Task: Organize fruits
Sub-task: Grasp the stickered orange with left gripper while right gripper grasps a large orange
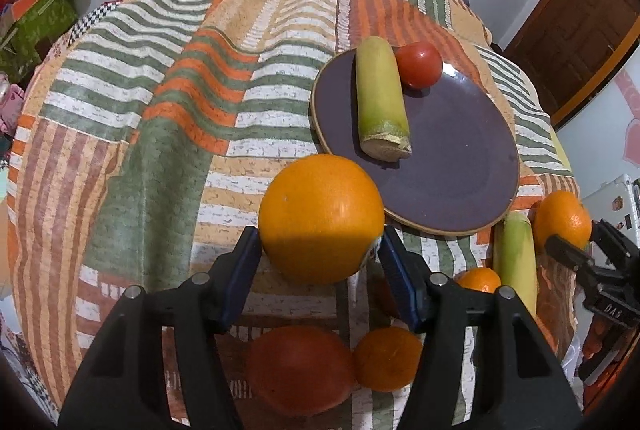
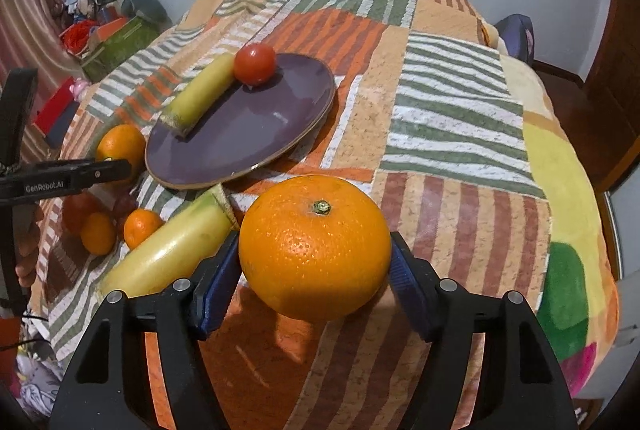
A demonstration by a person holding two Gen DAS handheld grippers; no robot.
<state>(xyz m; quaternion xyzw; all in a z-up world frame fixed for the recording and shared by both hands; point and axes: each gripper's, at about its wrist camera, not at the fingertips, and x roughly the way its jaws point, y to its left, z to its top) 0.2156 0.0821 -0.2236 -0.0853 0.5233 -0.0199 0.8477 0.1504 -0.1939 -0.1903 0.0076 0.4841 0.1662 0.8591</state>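
My left gripper (image 1: 320, 250) is shut on a large orange (image 1: 321, 218), held above the cloth near the purple plate (image 1: 460, 158). My right gripper (image 2: 315, 254) is shut on another large orange (image 2: 315, 250) with its stem up. It shows from the left wrist view too (image 1: 562, 218). The plate (image 2: 248, 134) carries a yellow-green banana piece (image 1: 382, 102) and a red tomato (image 1: 418, 64). A second banana piece (image 2: 172, 246), two small oranges (image 2: 142, 228) and a tomato (image 1: 298, 368) lie on the cloth.
A patterned orange, green and white bedspread (image 1: 160, 110) covers the surface. Boxes and clutter (image 2: 112, 34) sit off its far left edge. A wooden door (image 1: 576, 26) stands at the right.
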